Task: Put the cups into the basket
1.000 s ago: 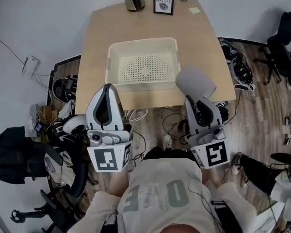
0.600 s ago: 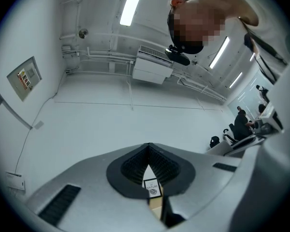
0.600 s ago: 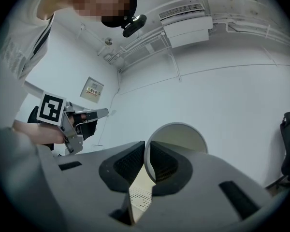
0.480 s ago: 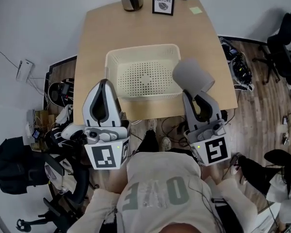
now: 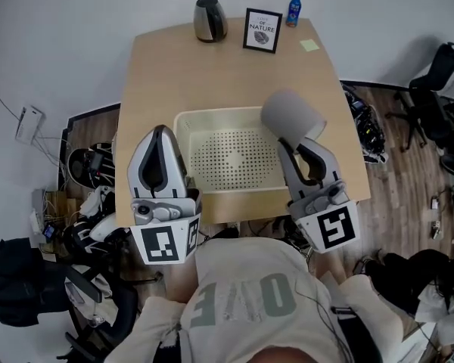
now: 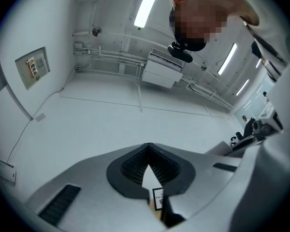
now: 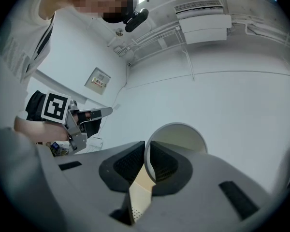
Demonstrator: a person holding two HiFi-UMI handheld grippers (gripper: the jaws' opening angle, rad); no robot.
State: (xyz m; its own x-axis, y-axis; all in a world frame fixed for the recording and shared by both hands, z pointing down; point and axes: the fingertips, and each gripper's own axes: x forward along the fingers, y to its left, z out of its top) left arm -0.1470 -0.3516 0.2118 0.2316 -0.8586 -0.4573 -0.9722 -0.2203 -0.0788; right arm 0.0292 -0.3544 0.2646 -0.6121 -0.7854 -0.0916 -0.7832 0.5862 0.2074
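1. My right gripper [image 5: 299,147] is clamped on the rim of the grey cup [image 5: 291,116], with one jaw inside the wall and one outside. That grip lets the cup stick out ahead of the jaws.
2. Just below and to the left of it sits the cream basket [image 5: 183,151], which has no cups in it. I judge I hold the cup over its right edge so I can lower it in.
3. Further left, my left gripper [image 5: 157,139] has its jaws together on nothing. It seems to be parked clear of the basket.
4. Beyond the basket, at the far edge of the desk [image 5: 166,66], a framed card [image 5: 262,30] reads "NATURE". The smaller print on it is too small to read.
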